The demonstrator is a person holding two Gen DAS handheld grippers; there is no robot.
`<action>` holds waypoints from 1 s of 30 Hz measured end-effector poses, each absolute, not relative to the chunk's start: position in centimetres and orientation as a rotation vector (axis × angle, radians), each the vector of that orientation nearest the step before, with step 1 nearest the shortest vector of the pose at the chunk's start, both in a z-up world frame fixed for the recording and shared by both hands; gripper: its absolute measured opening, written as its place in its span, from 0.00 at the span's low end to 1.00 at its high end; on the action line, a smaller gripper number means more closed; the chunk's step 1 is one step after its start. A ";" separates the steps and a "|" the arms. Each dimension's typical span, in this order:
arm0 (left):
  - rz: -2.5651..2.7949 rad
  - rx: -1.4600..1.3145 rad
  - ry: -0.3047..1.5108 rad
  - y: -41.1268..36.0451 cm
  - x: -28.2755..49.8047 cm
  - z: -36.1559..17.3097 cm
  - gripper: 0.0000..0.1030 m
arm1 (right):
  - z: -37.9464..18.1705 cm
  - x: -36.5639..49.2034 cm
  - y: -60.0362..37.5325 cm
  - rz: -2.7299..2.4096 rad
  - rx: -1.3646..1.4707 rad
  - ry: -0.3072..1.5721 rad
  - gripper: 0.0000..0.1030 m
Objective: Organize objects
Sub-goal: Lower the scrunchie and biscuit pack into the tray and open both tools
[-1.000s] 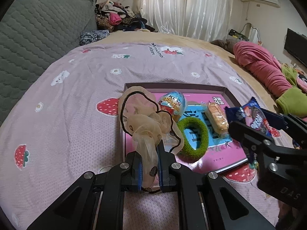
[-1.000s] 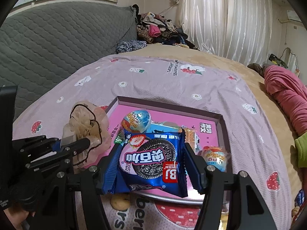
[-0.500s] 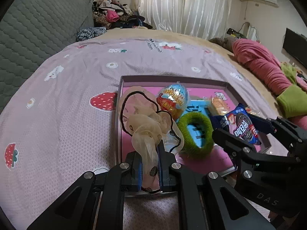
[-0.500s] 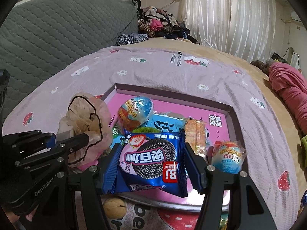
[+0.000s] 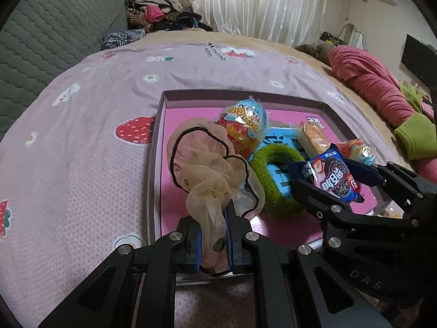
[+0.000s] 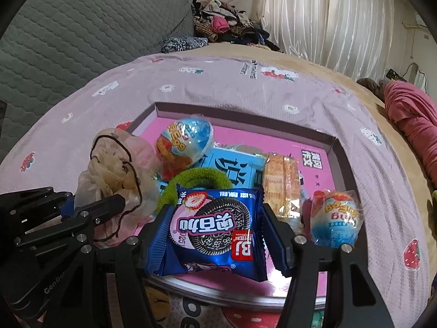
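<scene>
Above the pink tray [image 5: 159,164], the left gripper [image 5: 213,242] pinches a soft, limp scrunchie [image 5: 207,169]; the right gripper [image 6: 215,235] clamps a light, crinkly cookie packet [image 6: 213,227] by its edges.

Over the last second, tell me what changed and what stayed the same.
Both grippers came down closer over the pink tray. The left gripper kept its hold on the beige scrunchie, the right gripper on the cookie packet. The items in the tray stayed put.
</scene>
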State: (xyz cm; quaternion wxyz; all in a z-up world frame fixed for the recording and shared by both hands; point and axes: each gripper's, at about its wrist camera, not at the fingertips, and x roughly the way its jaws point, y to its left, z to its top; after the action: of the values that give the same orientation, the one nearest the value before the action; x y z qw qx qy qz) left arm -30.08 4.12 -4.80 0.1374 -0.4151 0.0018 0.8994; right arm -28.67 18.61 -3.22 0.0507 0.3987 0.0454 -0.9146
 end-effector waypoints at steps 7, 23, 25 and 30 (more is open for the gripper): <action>2.613 -1.212 0.031 4.2 -30.2 -5.1 0.24 | -3.6 -28.8 18.7 -2.784 1.225 0.130 0.62; 2.650 -1.186 0.001 3.2 -29.9 -4.1 0.56 | -3.1 -28.5 19.5 -2.812 1.221 0.093 0.63; 2.655 -1.174 -0.002 3.1 -29.8 -3.9 0.58 | -2.9 -28.4 19.7 -2.816 1.214 0.083 0.63; 2.669 -1.152 -0.004 2.9 -29.2 -2.9 0.72 | -2.3 -28.1 19.9 -2.837 1.203 0.071 0.64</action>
State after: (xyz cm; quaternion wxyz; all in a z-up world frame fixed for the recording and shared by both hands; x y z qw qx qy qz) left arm -29.24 2.85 -2.86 0.1169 -0.3937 -0.0015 0.9118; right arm -28.11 19.86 -2.26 0.0297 0.3900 0.0230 -0.9201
